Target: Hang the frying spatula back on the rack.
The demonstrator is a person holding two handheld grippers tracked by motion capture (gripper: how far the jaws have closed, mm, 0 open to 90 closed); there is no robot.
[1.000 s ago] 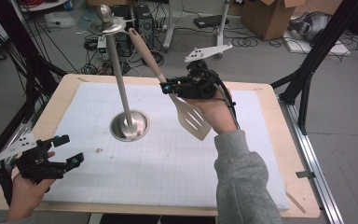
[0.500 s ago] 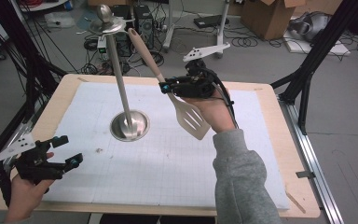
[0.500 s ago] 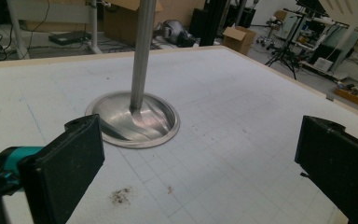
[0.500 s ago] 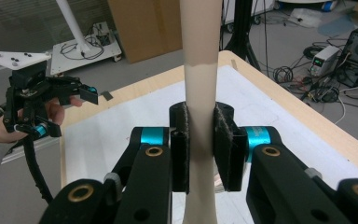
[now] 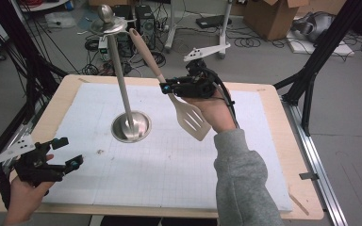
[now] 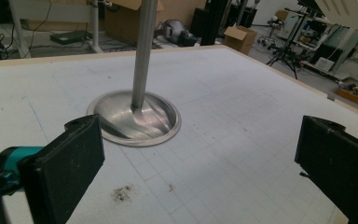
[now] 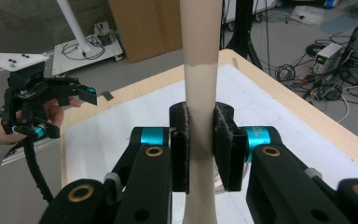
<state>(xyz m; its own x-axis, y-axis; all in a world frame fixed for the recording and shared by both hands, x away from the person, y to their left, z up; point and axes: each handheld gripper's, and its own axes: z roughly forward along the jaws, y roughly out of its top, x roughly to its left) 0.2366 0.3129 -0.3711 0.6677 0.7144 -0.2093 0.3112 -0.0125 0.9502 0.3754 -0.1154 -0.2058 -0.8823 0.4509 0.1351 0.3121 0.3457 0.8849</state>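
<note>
1. Slotted spatula [image 5: 188, 117]: I hold it in the air above the white gridded mat [image 5: 169, 169], blade down and handle slanting up and away from me, just right of the steel stand.
2. Right gripper [image 5: 166, 88]: its two black pads pinch the beige handle at the neck, just above the blade. In the right gripper view the handle [image 7: 200, 93] runs straight up between the jaws, both pads flat against it. Grip looks square, no visible slip.
3. Left gripper [image 5: 68, 150]: jaws spread wide, nothing between them. It hangs over the near left corner of the table [image 5: 283, 99], well apart from the spatula. In the left gripper view the pads [image 6: 70, 163] frame the stand's base with clear mat between.
4. Steel stand [image 5: 122, 89]: a round dished base [image 5: 131, 127] on the mat, one upright pole, and a small disc and knob at the top [image 5: 106, 21]. The spatula's handle end is near the top of the pole; I cannot tell whether they touch.
5. Step in hand, as I judge it: carrying the spatula, held off the mat beside the stand.
6. Next move, as I judge it: either hang or set the spatula. That calls for keeping the pinch firm, steering the long handle clear of the pole, and lowering the blade level before loosening the jaws.
</note>
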